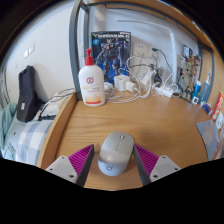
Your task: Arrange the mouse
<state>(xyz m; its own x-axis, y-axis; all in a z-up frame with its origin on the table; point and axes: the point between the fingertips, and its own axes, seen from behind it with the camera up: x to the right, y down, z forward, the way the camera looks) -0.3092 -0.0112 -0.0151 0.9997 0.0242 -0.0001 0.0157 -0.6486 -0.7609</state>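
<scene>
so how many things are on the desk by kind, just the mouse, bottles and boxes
mouse: 1, between the open gripper fingers
white bottle: 1
robot model box: 1
total: 3; the cable clutter behind is too tangled to count

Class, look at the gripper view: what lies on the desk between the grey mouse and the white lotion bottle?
Nothing: bare wooden desk separates the mouse, which sits between the open gripper fingers, from the bottle, as the gripper view shows.

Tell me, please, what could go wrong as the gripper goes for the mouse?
The hand-held gripper is open, with the grey mouse between its fingers; the rounded shell might slip when squeezed. Pushing forward could slide the mouse toward the lotion bottle and tangled cables beyond it.
</scene>
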